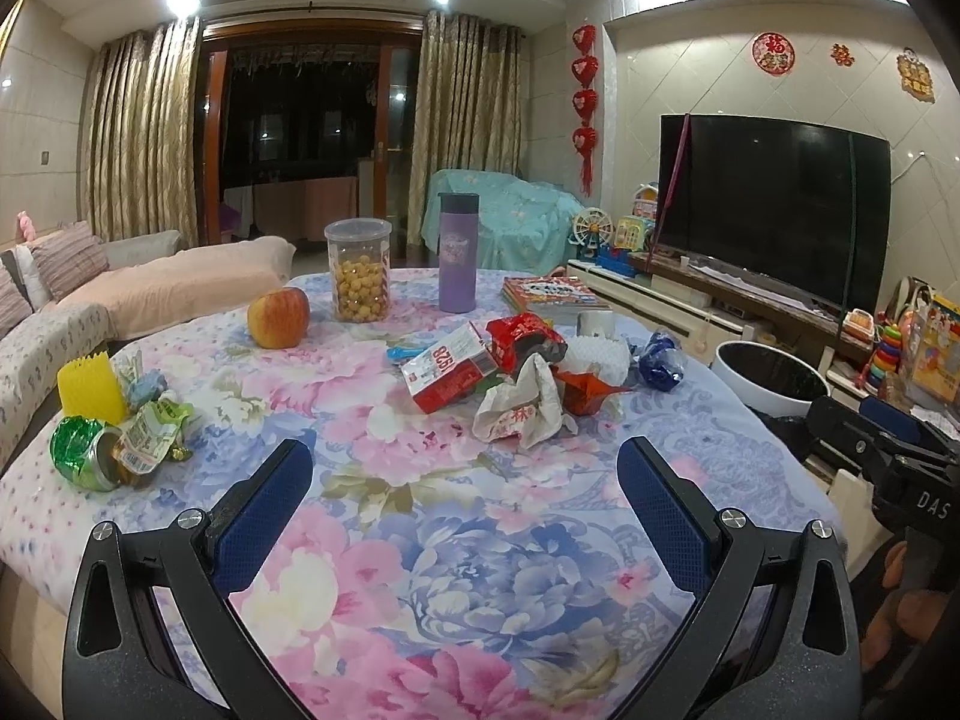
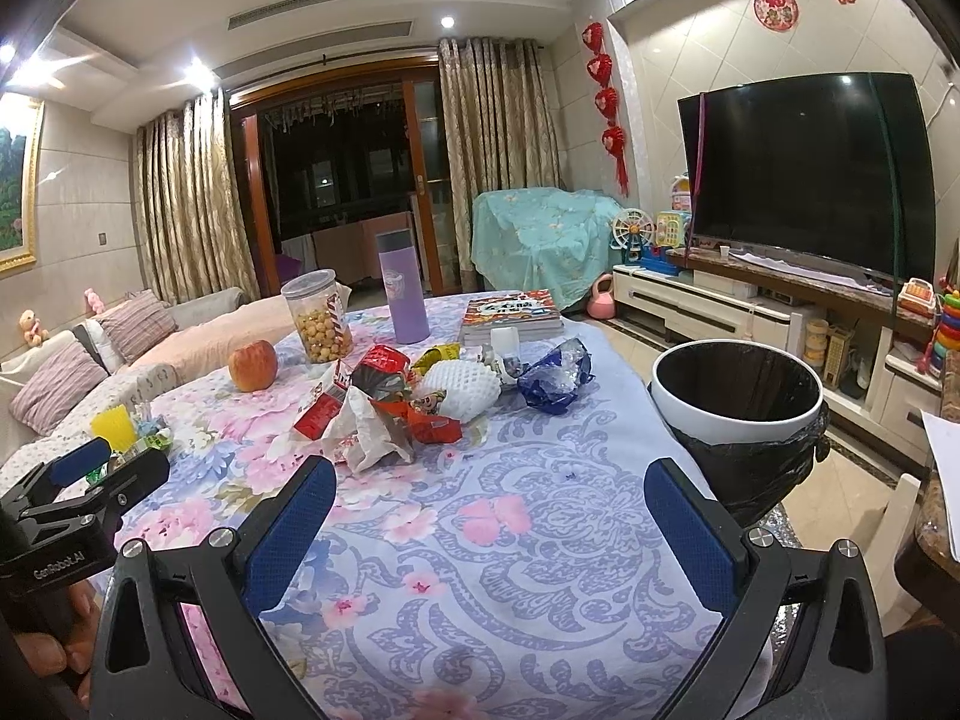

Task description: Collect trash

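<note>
Hidden / unclear: the crushed green can (image 1: 84,455) at the table's left edge shows only its open end and side; wrappers cover part of it. In the right wrist view it is nearly all blocked by the left gripper. The trash bin (image 2: 737,402) is cut by the table edge; its base is out of sight.
Trash pile: mid-table on the floral tablecloth (image 1: 456,540), between apple and bin. Red-and-white carton (image 1: 449,373), crumpled white paper (image 1: 523,405), red wrappers (image 1: 523,339), white foam net (image 2: 459,387) and blue foil wrapper (image 2: 555,381), all touching or overlapping.
Carton axis: lies flat, long axis running from near-left to far-right in the left wrist view.
Can axis: on its side, open end toward the right.
Left gripper (image 1: 465,480): jaws spread wide, nothing between them, above bare cloth short of the pile.
Right gripper (image 2: 489,501): jaws wide apart, empty, over the cloth with the bin just beside its right finger.
Around: apple (image 1: 279,318), clear snack jar (image 1: 358,270), purple flask (image 1: 458,252) and stacked books (image 2: 511,315) stand behind the pile; yellow comb-like piece (image 1: 91,384) stands upright near the can.
</note>
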Motion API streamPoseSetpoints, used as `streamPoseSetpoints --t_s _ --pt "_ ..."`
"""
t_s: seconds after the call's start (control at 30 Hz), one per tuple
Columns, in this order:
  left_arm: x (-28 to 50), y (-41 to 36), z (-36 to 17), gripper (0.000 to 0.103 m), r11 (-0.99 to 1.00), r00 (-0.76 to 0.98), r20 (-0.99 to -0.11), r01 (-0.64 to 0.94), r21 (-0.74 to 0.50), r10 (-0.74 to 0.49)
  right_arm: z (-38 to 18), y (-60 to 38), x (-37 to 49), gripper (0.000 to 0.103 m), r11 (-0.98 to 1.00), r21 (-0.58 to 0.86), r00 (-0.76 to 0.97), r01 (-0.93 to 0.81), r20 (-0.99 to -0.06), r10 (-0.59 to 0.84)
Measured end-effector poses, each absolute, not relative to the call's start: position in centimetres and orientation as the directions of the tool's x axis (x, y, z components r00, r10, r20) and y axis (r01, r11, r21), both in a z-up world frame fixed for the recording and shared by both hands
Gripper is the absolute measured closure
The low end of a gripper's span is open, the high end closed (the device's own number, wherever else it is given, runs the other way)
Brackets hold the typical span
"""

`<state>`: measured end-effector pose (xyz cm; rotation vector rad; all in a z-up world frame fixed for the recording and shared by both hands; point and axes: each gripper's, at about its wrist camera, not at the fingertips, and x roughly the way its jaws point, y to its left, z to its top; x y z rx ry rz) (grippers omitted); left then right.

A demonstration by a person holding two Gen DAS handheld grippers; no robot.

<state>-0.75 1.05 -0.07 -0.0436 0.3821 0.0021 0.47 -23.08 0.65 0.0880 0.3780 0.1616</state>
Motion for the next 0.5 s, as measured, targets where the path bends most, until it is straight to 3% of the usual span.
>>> streamPoseSetpoints --t_s 0.5 --pt "2.7 3.0 -2.5 0.0 0.998 0.876 -0.482 -0.016 -0.061 -0.016 -0.1 -23.1 2.7 0.0 0.966 0.172 0.879 -0.193 -0.407 0.248"
